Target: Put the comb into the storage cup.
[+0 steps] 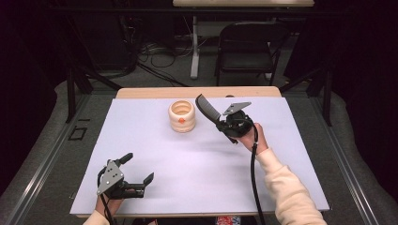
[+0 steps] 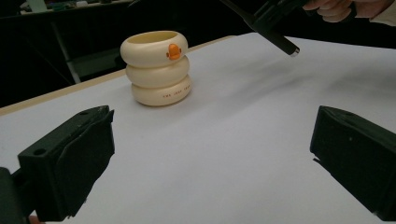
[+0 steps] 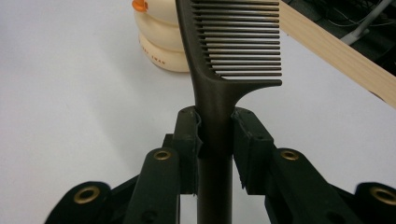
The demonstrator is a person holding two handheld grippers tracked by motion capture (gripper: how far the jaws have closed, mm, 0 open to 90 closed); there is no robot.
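Observation:
A cream holder (image 1: 181, 116) of three stacked rings, with an orange mark near its rim, stands upright at the back middle of the white mat. Just right of it my right gripper (image 1: 224, 125) is shut on the handle of a black comb (image 1: 208, 109); the toothed end points up and left, over the holder's right side. In the right gripper view both pads clamp the comb (image 3: 212, 88) just below its teeth, with the holder (image 3: 161, 44) behind. My left gripper (image 1: 138, 168) rests open near the front left edge. Its jaws stand wide apart and frame the holder (image 2: 156, 67).
The white mat (image 1: 211, 164) covers most of the table; a wooden edge (image 1: 197, 92) shows at the back. A black folding chair (image 1: 246, 44) and a desk leg with cables stand on the floor beyond. The comb's handle end (image 2: 275, 39) sticks out below the right hand.

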